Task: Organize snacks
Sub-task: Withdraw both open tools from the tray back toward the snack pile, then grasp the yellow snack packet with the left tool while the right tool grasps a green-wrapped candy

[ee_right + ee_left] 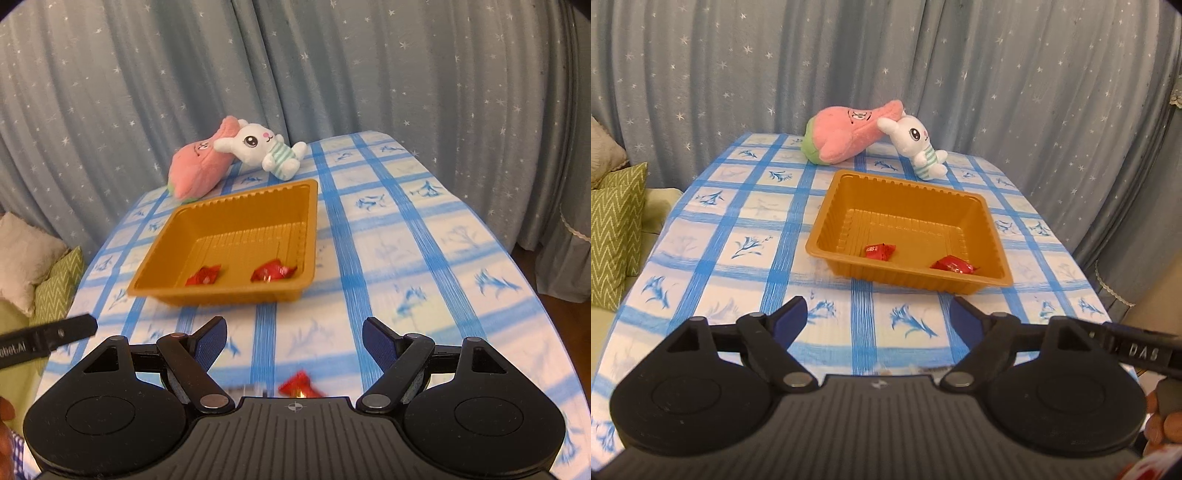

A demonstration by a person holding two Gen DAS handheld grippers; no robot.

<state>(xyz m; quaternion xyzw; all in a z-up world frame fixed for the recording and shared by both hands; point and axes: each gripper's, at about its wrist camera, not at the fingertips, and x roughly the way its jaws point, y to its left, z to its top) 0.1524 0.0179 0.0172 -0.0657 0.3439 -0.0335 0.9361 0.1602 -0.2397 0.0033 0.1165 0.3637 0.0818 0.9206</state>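
Note:
A golden plastic tray (827, 225) (155, 273) sits on the blue checked tablecloth. Two red wrapped candies lie in its near end, one on the left (879, 252) (204, 276) and one on the right (955, 265) (273, 272). A third red candy (300, 386) lies on the cloth close under my right gripper (294, 334), between its open fingers. My left gripper (878, 320) is open and empty, a short way in front of the tray.
A pink plush (842, 134) (201, 164) and a white bunny plush (916, 147) (264, 146) lie at the far edge of the table (713, 236) (424, 258). Green cushions (613, 229) sit to the left. A starred curtain hangs behind.

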